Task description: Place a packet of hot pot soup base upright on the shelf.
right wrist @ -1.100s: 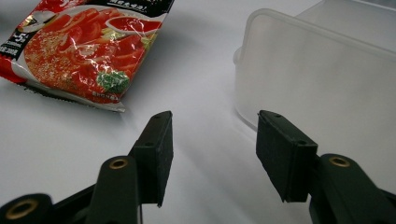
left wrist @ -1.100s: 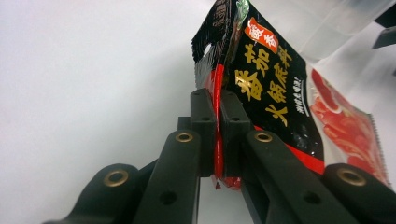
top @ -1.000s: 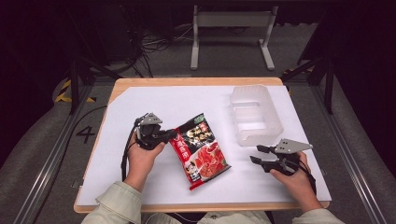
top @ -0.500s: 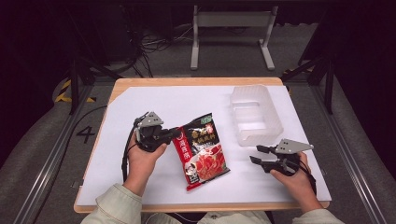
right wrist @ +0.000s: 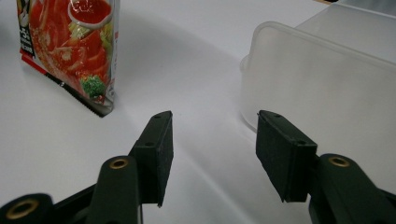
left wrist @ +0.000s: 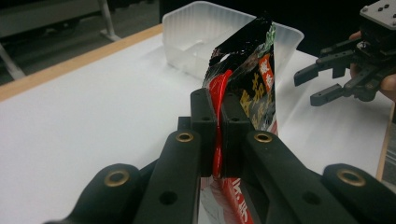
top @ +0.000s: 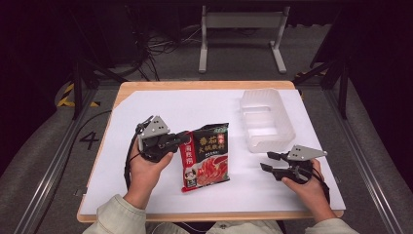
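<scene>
We see the left gripper (top: 179,140) clamped on the left edge of a red and black food packet (top: 206,155), near its top. In the left gripper view both jaws press flat on the foil, and the packet (left wrist: 247,88) stands up edge-on, so its print is hard to read. From the high view it sits mid-table on the white sheet (top: 204,109); whether its lower end touches the sheet we cannot tell. The right gripper (top: 271,163) is released, jaws spread with nothing between them, held near the front right of the table. The clear plastic tub (top: 267,118) lies just beyond it. In the right gripper view the tub (right wrist: 322,74) is cut off at the frame's edge, and the packet's (right wrist: 77,46) top is cropped.
</scene>
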`<state>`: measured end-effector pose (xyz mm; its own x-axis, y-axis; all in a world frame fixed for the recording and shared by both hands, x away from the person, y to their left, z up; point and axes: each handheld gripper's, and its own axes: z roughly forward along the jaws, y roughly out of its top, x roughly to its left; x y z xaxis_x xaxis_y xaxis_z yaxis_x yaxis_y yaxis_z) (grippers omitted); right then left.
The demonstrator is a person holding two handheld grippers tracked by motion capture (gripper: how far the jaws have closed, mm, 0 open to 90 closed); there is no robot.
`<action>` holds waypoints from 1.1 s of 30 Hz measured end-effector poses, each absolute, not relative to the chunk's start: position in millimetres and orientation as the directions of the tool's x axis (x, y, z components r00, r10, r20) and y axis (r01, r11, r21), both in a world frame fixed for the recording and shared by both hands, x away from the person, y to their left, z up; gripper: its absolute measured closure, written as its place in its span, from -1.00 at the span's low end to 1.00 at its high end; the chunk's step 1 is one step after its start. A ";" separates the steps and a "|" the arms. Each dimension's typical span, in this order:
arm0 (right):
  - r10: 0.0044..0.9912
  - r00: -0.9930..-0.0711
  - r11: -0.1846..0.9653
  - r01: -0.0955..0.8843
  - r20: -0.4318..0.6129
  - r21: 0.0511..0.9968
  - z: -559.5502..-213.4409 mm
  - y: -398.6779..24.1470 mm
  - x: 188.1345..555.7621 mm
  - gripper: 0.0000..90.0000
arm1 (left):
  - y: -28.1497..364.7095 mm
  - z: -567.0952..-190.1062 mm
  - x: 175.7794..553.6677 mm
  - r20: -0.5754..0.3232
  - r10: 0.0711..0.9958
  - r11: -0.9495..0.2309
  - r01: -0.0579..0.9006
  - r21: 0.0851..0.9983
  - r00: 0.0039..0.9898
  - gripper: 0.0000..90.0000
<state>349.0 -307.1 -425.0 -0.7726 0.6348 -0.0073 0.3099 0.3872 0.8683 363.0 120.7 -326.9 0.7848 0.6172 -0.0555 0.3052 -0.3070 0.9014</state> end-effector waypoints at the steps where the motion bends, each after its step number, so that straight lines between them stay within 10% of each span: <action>1: 0.635 -0.773 0.387 0.310 -0.007 0.868 -425.0 -306.8 349.0 0.04 | 122.0 -325.5 362.7 -0.046 0.619 -0.310 0.298 0.903 0.784 0.94; 33: 0.499 -0.866 0.321 0.224 0.037 0.920 -371.6 -259.8 371.1 -0.07 | 152.2 -306.3 356.0 -0.041 0.652 -0.229 0.248 0.941 0.758 0.94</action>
